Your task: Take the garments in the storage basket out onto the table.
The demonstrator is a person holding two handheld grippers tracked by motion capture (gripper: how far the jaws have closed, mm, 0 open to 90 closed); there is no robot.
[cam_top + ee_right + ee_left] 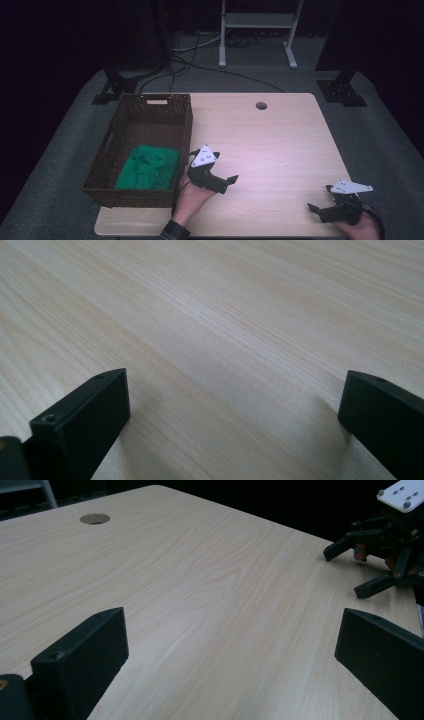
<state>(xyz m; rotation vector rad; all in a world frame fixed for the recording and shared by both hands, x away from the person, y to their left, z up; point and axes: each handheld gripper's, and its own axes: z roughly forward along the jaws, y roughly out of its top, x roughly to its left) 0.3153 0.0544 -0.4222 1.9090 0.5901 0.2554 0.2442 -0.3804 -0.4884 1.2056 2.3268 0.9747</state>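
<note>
My left gripper (226, 183) sits low over the table just right of the basket, held in a hand. In the left gripper view, my left gripper (230, 645) has its jaws wide apart with bare wood between them. My right gripper (320, 200) rests near the table's front right corner, also open. In the right gripper view, my right gripper (235, 405) has nothing between its jaws but table surface. A green cloth (148, 167) lies crumpled in the near half of a dark wicker basket (185, 125). From the left gripper view, the right gripper (372, 555) appears farther off at top right.
The light wooden table (270, 145) has a round cable hole (261, 105) (95, 518) near its far edge. The basket stands along the table's left side. Beyond the table are a white stand's legs (257, 35) and cables on a grey floor.
</note>
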